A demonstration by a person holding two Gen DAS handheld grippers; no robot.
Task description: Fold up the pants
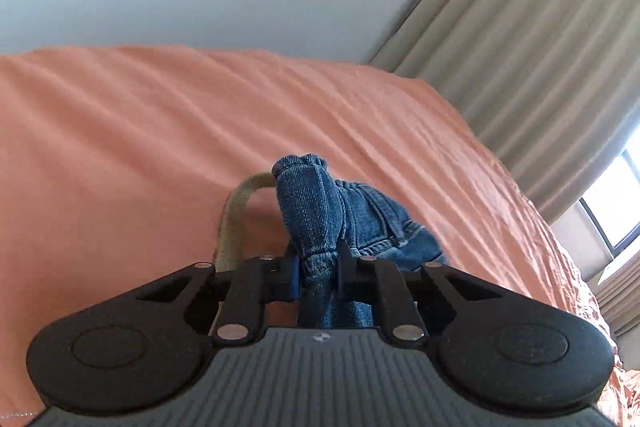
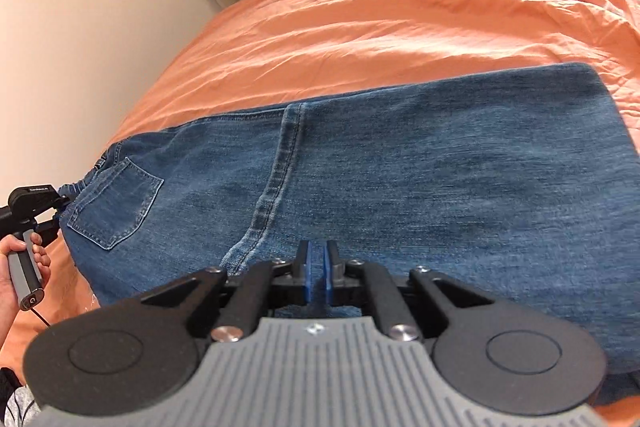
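Pants: blue denim, lying flat on the orange bedsheet, already doubled leg over leg as far as I can judge. Long axis runs left–right across the right wrist view: waistband and back pocket at the far left, folded or hem end at the right.

Left gripper: jaws closed on a bunch of denim at the elastic waistband; cloth is pinched between the pads and stands up ahead of them. A tan drawstring loop hangs just beside the grip. From the right wrist view the same gripper sits at the waistband edge, with a hand on its handle.

Right gripper: jaws nearly together, nothing visible between the blue pads. It hovers over the near edge of the pants around mid-length, close to the seam. Whether the tips touch the cloth I cannot tell.

Judgement: the left hand owns the waist end; a fold along the long axis would carry that end rightward towards the far end. The right gripper is nearer the middle, where the crease would fall.
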